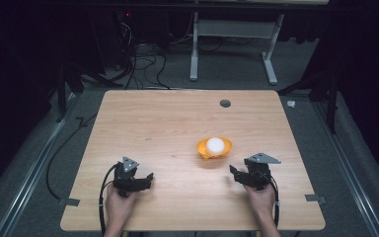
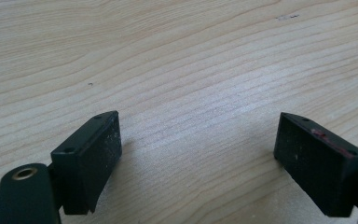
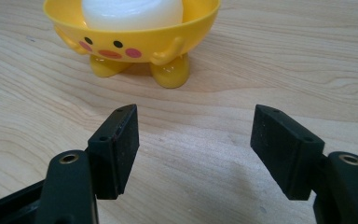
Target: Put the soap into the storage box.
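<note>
The right tool (image 3: 193, 154) is released: its two black jaws stand apart with bare wood between them and nothing touching the pads. It rests low over the surface (image 1: 158, 123) just in front of the yellow cup (image 3: 135, 39), pointing at it without contact. The left tool (image 2: 198, 161) is likewise released, jaws wide, with only wood grain in the gap; it sits well to the left of the cup, on the near part of the surface.

Counted: two tools, one in each of the person's hands; one cup; one white ball (image 3: 133, 11) inside it; one surface; one small dark round hole (image 1: 225, 103) in the wood beyond the cup.

The cup is a glossy orange-yellow bowl shaped like a little chick. On the side toward the right tool it carries two black dot eyes, two pink cheek spots and an orange beak mark. Two stubby wing nubs stick out at its sides and it stands upright on two rounded feet. The ball fills most of the bowl, smooth and pale, its top rising above the rim. From the high view the cup stands right of the surface's middle, nearer the right tool (image 1: 240, 176) than the left tool (image 1: 145, 180).
</note>
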`<action>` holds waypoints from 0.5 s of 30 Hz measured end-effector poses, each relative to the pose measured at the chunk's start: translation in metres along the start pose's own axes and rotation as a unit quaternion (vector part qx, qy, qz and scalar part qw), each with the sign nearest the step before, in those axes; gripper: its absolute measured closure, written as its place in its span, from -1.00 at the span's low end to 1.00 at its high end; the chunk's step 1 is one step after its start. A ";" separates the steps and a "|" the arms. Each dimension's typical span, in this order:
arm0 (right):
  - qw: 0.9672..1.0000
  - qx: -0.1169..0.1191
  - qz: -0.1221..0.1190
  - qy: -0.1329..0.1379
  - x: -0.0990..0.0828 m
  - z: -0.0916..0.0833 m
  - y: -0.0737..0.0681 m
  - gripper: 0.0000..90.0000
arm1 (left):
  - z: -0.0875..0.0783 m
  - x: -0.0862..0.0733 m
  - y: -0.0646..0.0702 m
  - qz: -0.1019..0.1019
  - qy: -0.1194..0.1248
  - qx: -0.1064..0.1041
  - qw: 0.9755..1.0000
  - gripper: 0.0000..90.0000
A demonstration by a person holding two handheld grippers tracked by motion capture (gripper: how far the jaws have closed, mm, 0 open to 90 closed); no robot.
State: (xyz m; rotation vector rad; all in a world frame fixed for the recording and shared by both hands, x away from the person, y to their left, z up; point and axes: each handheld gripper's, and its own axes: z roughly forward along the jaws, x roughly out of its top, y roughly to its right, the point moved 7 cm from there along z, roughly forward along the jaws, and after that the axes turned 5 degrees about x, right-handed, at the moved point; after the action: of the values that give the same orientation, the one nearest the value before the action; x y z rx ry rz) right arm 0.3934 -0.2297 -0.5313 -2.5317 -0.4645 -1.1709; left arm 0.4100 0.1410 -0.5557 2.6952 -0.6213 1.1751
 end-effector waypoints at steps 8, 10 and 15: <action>0.999 -0.027 -0.020 -0.012 -0.002 0.004 -0.001 -0.26 | 0.000 0.000 0.000 0.000 0.000 0.000 1.000 -0.66; 0.999 -0.031 -0.025 -0.014 -0.003 0.005 -0.001 -0.26 | 0.000 0.000 0.000 0.000 0.000 0.000 1.000 -0.66; 0.999 -0.037 -0.027 -0.017 -0.003 0.008 -0.002 -0.26 | 0.000 0.000 0.000 0.000 0.000 0.000 1.000 -0.66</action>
State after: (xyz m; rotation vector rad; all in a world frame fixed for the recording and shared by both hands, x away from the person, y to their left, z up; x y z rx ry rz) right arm 0.3960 -0.2257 -0.5382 -2.6200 -0.5112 -1.1877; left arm 0.4100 0.1410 -0.5557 2.6953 -0.6210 1.1751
